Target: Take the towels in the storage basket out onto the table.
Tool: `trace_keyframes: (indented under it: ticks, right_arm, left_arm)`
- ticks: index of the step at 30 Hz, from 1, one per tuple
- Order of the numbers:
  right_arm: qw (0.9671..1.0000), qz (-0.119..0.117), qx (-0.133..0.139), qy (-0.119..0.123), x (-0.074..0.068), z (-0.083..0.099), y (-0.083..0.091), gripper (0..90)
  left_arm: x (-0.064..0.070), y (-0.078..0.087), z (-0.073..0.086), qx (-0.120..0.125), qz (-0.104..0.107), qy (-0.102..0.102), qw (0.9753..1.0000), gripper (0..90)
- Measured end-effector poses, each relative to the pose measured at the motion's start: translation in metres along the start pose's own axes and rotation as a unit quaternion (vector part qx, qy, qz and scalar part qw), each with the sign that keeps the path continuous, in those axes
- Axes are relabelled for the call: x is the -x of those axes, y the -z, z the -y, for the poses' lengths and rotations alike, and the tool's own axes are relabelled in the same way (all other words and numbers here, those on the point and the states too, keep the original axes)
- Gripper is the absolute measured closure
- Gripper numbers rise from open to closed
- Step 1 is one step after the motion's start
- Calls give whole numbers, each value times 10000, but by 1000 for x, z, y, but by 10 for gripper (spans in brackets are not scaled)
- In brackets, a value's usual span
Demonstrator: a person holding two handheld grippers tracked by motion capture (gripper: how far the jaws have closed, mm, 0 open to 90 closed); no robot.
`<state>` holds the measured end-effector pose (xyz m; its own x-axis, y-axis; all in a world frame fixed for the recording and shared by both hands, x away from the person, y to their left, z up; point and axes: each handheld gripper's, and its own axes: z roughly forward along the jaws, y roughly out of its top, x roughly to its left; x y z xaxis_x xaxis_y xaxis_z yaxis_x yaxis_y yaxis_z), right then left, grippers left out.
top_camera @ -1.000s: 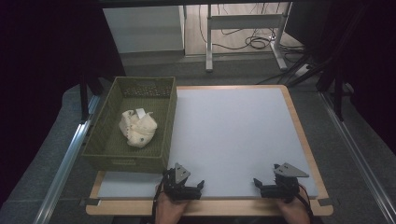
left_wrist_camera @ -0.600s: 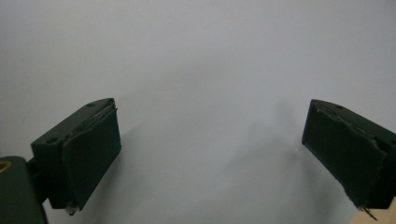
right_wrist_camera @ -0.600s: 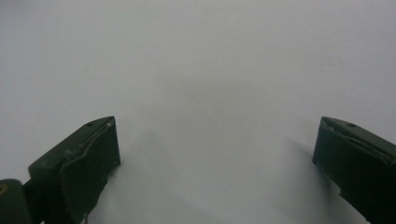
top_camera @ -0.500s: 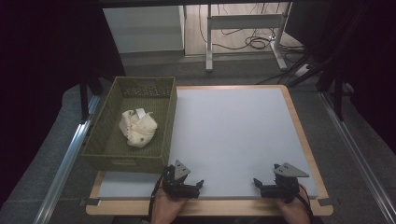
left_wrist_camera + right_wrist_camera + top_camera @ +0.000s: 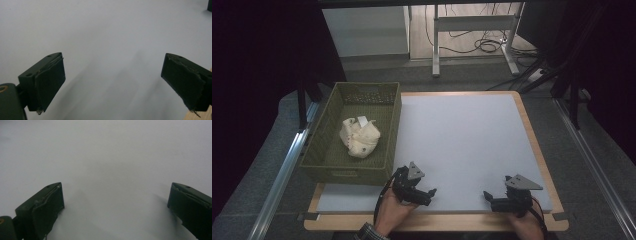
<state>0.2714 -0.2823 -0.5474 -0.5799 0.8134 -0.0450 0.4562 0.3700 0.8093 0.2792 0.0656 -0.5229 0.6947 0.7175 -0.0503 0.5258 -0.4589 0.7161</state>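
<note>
Reaching looks like the step in hand: both the left black two-jaw gripper and the right black two-jaw gripper rest low on the white table mat with jaws spread wide and empty. The crumpled cream cloth bundle lies ahead and to the left of the left gripper, inside the olive woven rectangular basket. Its long axis seems to run diagonally from the basket's far left towards the near right, so the left gripper would do well to rise over the near basket wall and close across that axis on a raised fold.

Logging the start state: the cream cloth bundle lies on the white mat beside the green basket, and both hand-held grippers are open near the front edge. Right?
Not quite. In the high view the cream cloth bundle lies inside the green basket, not on the white mat. The rest holds: the left hand-held gripper and right hand-held gripper are open near the front edge.
</note>
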Motion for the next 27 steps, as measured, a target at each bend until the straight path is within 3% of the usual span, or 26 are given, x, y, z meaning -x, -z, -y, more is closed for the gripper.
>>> trace_keyframes:
  ticks: [16,27]
  right_arm:
    - [10000,-2,9,-6,0,0,0,5]
    - [10000,0,11,1,0,0,0,5]
  left_arm:
    - [-9,-6,-55,-302,267,-206,9990,60]
    - [-12,4,-93,-451,216,-348,9981,59]
